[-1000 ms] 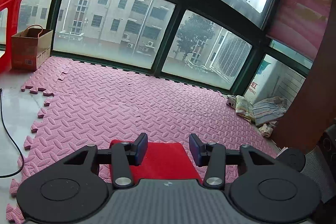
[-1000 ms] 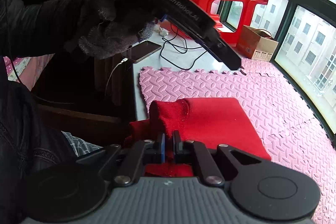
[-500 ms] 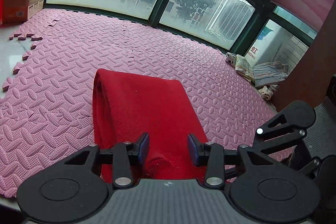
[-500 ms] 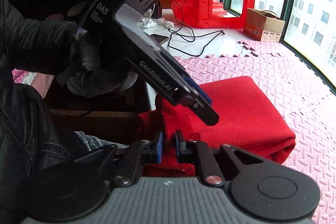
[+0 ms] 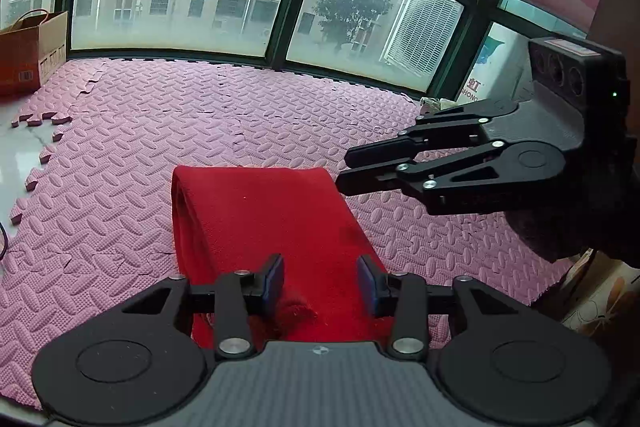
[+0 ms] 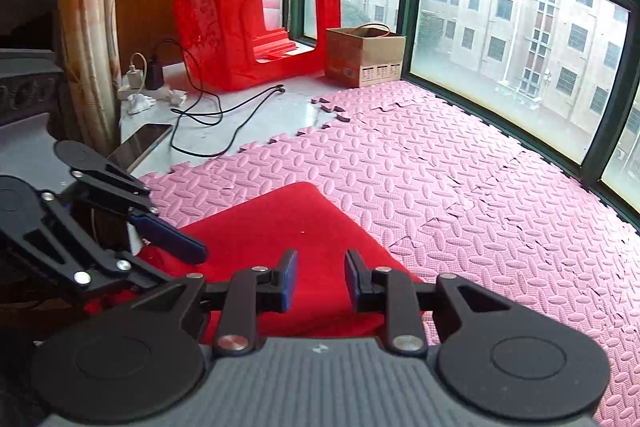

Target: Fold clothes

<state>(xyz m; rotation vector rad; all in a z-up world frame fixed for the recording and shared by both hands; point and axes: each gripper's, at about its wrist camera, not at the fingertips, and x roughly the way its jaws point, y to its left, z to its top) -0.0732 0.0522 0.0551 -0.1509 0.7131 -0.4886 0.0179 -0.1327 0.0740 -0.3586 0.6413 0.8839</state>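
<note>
A folded red knit garment [image 5: 272,227] lies on the pink foam mat [image 5: 160,131]; it also shows in the right wrist view [image 6: 288,227]. My left gripper [image 5: 320,285] is open, just above the garment's near edge, holding nothing. My right gripper [image 6: 318,281] is open over the garment's near right part and is empty. The right gripper also shows in the left wrist view [image 5: 344,169], above the garment's right side. The left gripper shows in the right wrist view [image 6: 176,239] at the garment's left edge.
A red plastic stool [image 6: 256,23] and a cardboard box [image 6: 364,57] stand by the window. Black cables [image 6: 208,115], a charger and a phone [image 6: 140,145] lie on the white floor left of the mat. A pile of clothes [image 5: 440,103] lies at the far corner.
My right gripper has opened and let go of the red garment, then lifted away. The garment now lies flat and folded. My left gripper has stayed open near its edge.
</note>
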